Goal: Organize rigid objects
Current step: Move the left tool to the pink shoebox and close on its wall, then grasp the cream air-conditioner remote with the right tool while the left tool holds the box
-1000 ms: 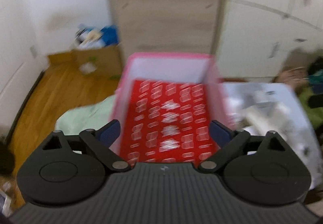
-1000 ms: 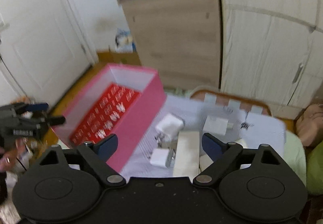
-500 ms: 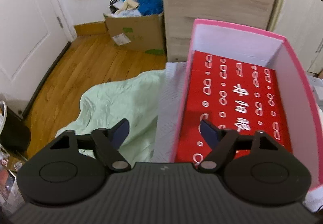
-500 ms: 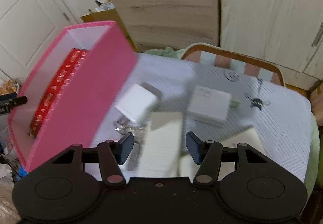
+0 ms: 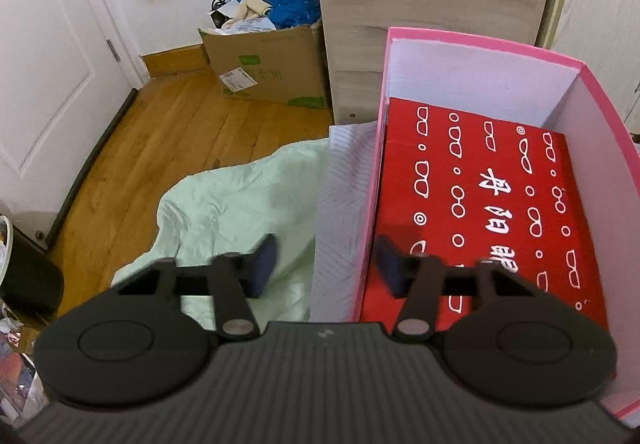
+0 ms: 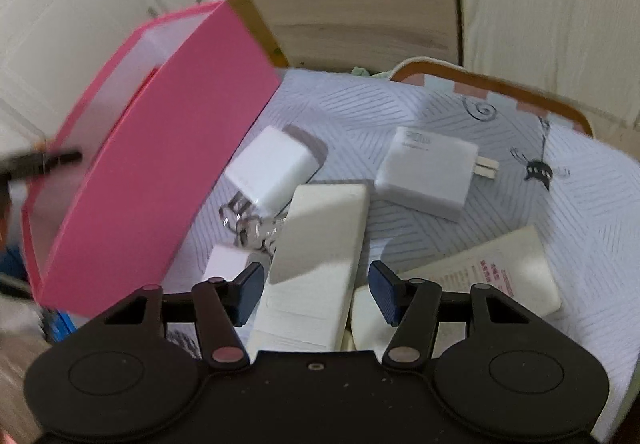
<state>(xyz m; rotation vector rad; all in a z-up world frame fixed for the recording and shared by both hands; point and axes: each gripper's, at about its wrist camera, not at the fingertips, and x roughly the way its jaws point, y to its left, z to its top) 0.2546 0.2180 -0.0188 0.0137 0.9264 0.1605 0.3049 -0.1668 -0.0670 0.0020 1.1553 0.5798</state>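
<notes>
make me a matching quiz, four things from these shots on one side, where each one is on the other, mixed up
Things:
1. pink box
2. long white block
3. cardboard box
4. plug adapter

Places:
A. on the wood floor by the wall
B. between the right gripper's fingers
C. its near wall stands between the left gripper's fingers
D. on the striped cloth, prongs pointing right

Pairs: 1-C, 2-B, 3-A, 4-D

Your gripper body hid the pink box's [image 5: 576, 92] near wall; the white bar's [image 6: 320, 244] near end too.
</notes>
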